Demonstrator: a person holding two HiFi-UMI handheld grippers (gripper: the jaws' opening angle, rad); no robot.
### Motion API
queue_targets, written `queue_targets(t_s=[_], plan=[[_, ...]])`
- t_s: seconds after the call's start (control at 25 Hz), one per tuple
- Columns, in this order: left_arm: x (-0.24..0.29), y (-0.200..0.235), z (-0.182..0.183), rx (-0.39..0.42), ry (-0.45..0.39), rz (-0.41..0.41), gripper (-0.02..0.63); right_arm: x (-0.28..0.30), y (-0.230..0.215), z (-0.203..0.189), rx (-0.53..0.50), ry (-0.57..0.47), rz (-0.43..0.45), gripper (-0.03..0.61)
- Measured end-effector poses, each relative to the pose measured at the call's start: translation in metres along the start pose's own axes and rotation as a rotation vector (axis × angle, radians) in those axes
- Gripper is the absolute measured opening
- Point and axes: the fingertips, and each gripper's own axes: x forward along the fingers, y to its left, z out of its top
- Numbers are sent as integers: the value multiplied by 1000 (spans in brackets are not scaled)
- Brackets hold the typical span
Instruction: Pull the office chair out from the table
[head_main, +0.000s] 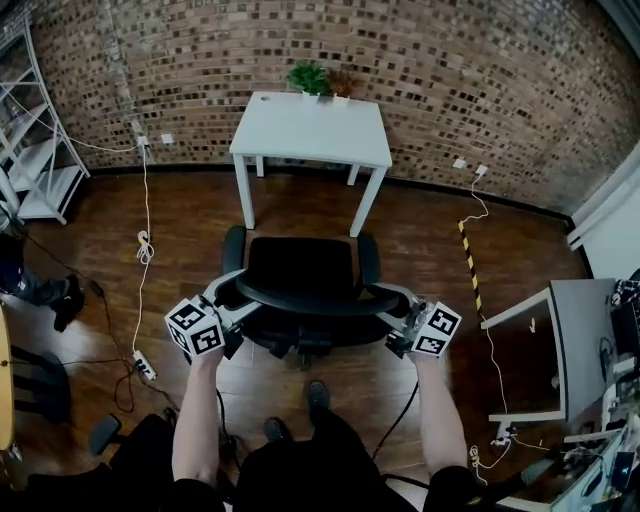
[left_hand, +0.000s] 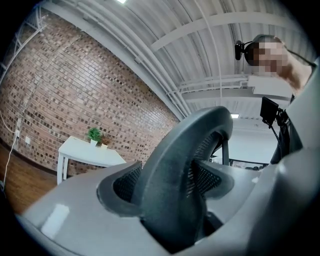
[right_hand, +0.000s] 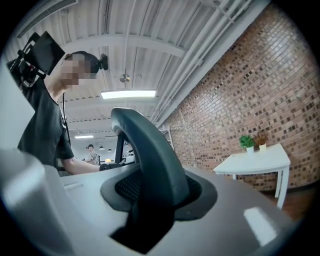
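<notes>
The black office chair (head_main: 300, 275) stands on the wood floor just in front of the white table (head_main: 310, 130), its seat outside the table legs. My left gripper (head_main: 228, 318) is shut on the left end of the backrest's curved top rim (left_hand: 175, 170). My right gripper (head_main: 398, 325) is shut on the rim's right end (right_hand: 155, 165). In both gripper views the dark rim fills the gap between the grey jaws, with the table (left_hand: 85, 152) (right_hand: 255, 162) far behind against the brick wall.
A potted plant (head_main: 308, 77) sits on the table's far edge. A white shelf (head_main: 40, 150) stands far left, a grey desk (head_main: 585, 340) at the right. A cable and power strip (head_main: 143, 365) lie on the floor at left, a striped tape strip (head_main: 468, 265) at right.
</notes>
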Motion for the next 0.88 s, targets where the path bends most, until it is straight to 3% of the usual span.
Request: queue_targets(t_s=[0.12,0.2,0.32,0.4,0.48,0.56,0.64,0.72,0.88], plan=[[-13,-5,-8,7,-21,-14,415,0,8,-16,-7,3,-26,169],[-20,-11,-6,44,-81,2,426,-11,12,-10,-67,-26,-63,204],[-45,-20,22,129,-209,122,424,-53,16,38,-134,-113,-167,259],[-75,-33,39,148,-253,190,423,-96,21,67,-109,-196,-284,239],[-112,-57,38,175,-276,233,411,-132,48,70,-60,-300,-369,221],[-147,-87,18,203,-283,249,405,-138,97,44,-16,-363,-331,135],[-167,-121,-14,187,-248,274,376,-131,140,-6,90,-338,-250,19],[-160,-158,-38,162,-185,297,376,-126,159,-41,197,-254,-197,0],[-108,-227,-38,153,-112,307,376,-119,170,-14,202,-111,-113,1]])
